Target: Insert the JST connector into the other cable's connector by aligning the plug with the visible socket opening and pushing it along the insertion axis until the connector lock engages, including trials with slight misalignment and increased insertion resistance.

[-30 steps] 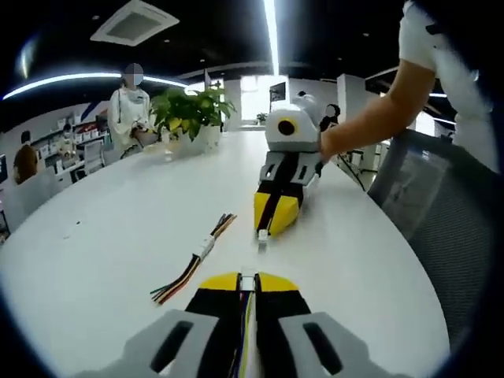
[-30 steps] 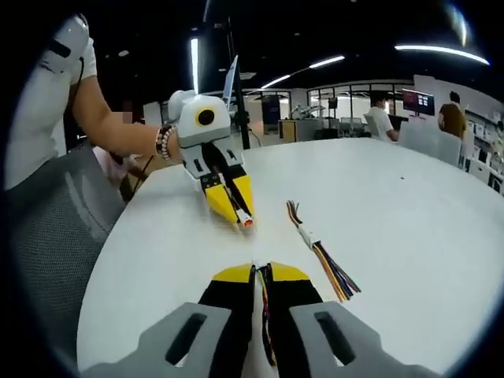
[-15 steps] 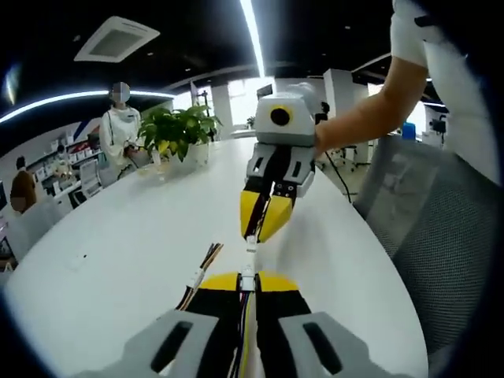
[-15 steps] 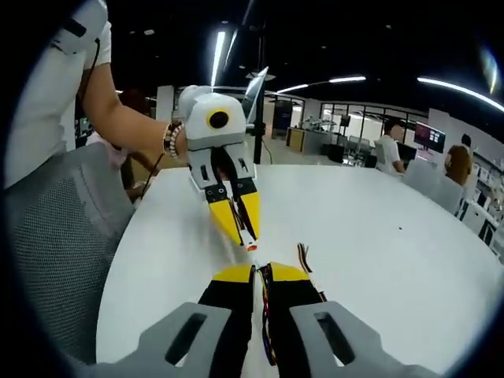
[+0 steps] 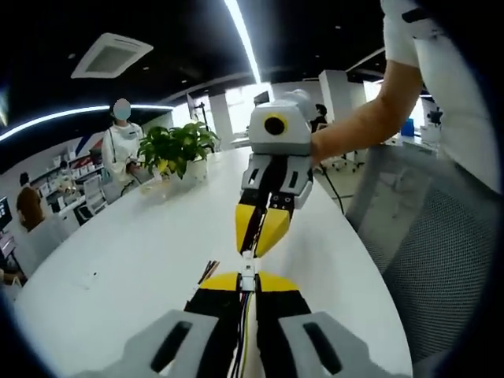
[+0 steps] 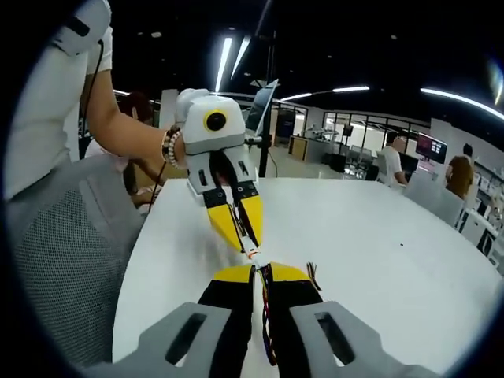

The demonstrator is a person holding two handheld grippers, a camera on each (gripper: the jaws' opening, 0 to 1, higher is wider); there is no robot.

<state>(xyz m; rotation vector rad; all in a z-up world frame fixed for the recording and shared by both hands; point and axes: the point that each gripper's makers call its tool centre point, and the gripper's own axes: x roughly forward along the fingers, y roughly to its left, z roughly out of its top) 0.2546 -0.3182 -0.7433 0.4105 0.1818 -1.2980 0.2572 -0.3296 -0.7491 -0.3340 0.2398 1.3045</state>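
My left gripper (image 5: 248,277) is shut on a white JST connector (image 5: 248,282), whose coloured wires run back between the jaws. My right gripper (image 5: 256,246) comes in from above, nose to nose with it, shut on the other cable's small white connector (image 5: 247,258). The two connectors meet tip to tip just above the white table (image 5: 118,260); I cannot tell whether they are mated. In the right gripper view my right gripper (image 6: 261,270) faces the left gripper (image 6: 246,242), the connectors (image 6: 252,255) touching between them. A hand holds each gripper.
A spare wire bundle (image 6: 313,273) lies on the table beside the jaws, also peeking out as wire ends (image 5: 209,269). A potted plant (image 5: 177,146) and a standing person (image 5: 122,142) are at the far edge. A mesh chair (image 5: 429,260) stands by the table's near side.
Both grippers have risen off the table and closed the gap between them. The two connectors, apart a second ago, now touch end to end.
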